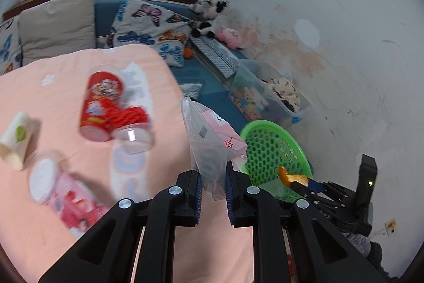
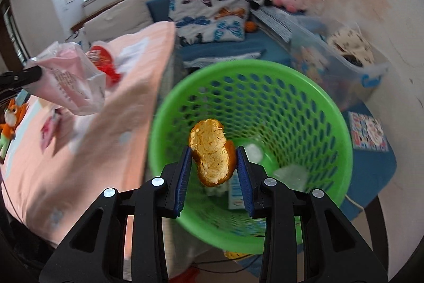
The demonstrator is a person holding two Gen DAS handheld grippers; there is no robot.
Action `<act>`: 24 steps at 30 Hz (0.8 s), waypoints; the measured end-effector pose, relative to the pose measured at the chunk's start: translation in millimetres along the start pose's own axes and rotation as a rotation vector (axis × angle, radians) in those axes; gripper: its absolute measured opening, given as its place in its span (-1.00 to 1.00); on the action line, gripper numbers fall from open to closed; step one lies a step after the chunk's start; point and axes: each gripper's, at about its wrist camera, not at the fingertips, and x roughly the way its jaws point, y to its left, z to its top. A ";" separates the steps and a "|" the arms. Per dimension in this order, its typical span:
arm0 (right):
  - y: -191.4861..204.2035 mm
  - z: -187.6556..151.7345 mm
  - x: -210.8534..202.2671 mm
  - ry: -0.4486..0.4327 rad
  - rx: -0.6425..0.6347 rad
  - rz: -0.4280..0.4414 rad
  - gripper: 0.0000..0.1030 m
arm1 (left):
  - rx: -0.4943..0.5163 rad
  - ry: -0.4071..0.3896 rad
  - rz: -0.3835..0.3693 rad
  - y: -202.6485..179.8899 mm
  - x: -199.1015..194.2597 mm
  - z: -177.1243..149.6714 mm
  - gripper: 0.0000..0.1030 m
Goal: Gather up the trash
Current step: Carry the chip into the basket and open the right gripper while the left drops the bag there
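Observation:
My left gripper (image 1: 214,174) is shut on a clear plastic bag (image 1: 212,139) with a pink packet inside, held up over the edge of the pink blanket (image 1: 53,86). My right gripper (image 2: 214,150) is shut on a torn piece of bread (image 2: 212,147), above the green mesh basket (image 2: 331,108), which has some litter at its bottom. The basket (image 1: 265,123) stands on the floor beside the bed. On the blanket lie a red snack cup (image 1: 102,105), a paper cup (image 1: 16,139), a clear cup (image 1: 132,137) and a pink package (image 1: 71,206).
A clear storage bin (image 1: 265,92) of toys stands behind the basket against the white wall (image 1: 344,44). Butterfly pillows (image 1: 151,28) and plush toys (image 1: 209,15) sit at the far end. A blue mat (image 2: 371,171) covers the floor.

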 end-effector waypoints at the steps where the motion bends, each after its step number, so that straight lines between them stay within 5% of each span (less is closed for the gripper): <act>1: -4.8 -0.7 2.5 0.005 0.009 -0.001 -0.28 | 0.006 0.005 -0.004 -4.0 3.9 0.8 -0.71; 7: -22.4 -6.3 7.1 0.019 0.051 -0.009 -0.22 | 0.061 0.039 -0.019 -34.2 28.7 7.8 -0.71; 11: -28.3 -8.8 2.6 0.005 0.060 -0.014 -0.01 | 0.085 0.060 -0.029 -50.4 43.8 9.9 -0.71; 24: -39.5 -15.7 -21.1 -0.039 0.095 -0.021 0.05 | 0.135 0.140 -0.037 -90.0 93.0 2.1 -0.70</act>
